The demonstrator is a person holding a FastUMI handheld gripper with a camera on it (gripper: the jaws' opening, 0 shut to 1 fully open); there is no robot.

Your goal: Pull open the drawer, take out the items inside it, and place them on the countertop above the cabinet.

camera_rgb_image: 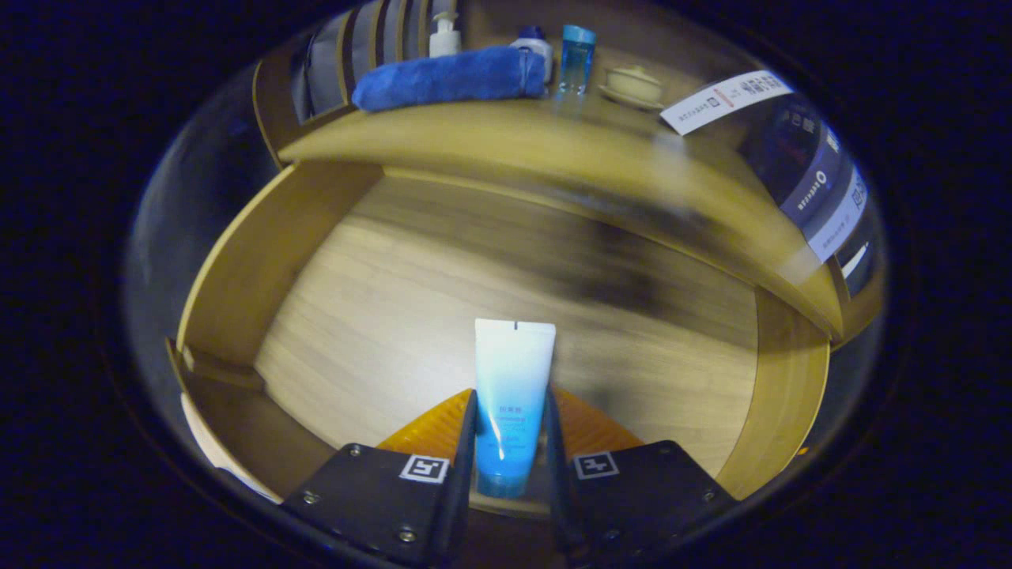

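Fingers point(510, 442) pinching tube point(511, 395) over open drawer point(237, 261) | tube's cap end hidden | countertop point(506, 138) edge blurred

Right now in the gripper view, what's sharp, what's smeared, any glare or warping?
Gripper view: the white-to-blue squeeze tube clamped in the gripper is sharp, with a thin glare streak on its lower half; the open wooden drawer's floor and the wooden countertop edge are motion-smeared; fisheye bows the drawer walls and countertop; the rolled blue towel stays fairly clear.
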